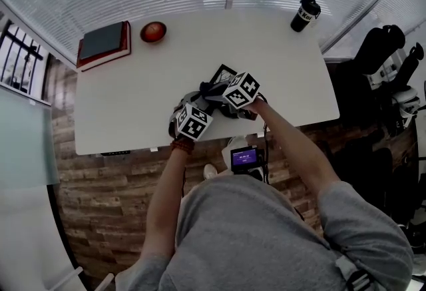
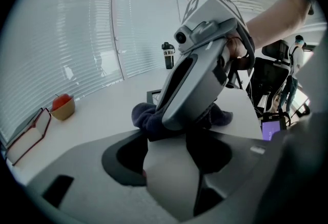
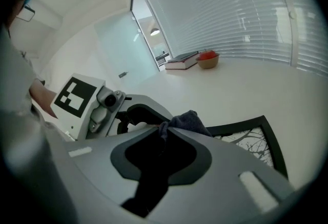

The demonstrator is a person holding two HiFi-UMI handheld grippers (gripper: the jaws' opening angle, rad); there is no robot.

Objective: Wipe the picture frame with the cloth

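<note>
**A:** How do the right gripper's (image 3: pixel 164 126) jaws stand?

**B:** Clenched on a fold of the dark cloth (image 3: pixel 192 121), which bunches just past the tips.

**A:** And the left gripper (image 2: pixel 182 138)?

**B:** Its jaws are wide apart around a pale flat piece (image 2: pixel 171 177). I cannot tell whether the pads press on it. The cloth sits at its tips, and the right gripper's body slants close above them, so the two are crowded.

**A:** Where is the picture frame (image 3: pixel 248 141)?

**B:** Just beyond the cloth, to the right of the right gripper's jaws. Its near part is hidden, and I cannot tell whether it is flat or tipped.

**A:** And room to move?

**B:** The white table's (image 1: pixel 279 70) near edge is close behind both grippers. Bare tabletop spreads left, right and beyond the frame. The books (image 1: pixel 103 43) and the bowl of red fruit (image 1: pixel 153 32) are at the far-left corner and the dark cup (image 1: pixel 305 14) at the far-right, all well apart.
</note>
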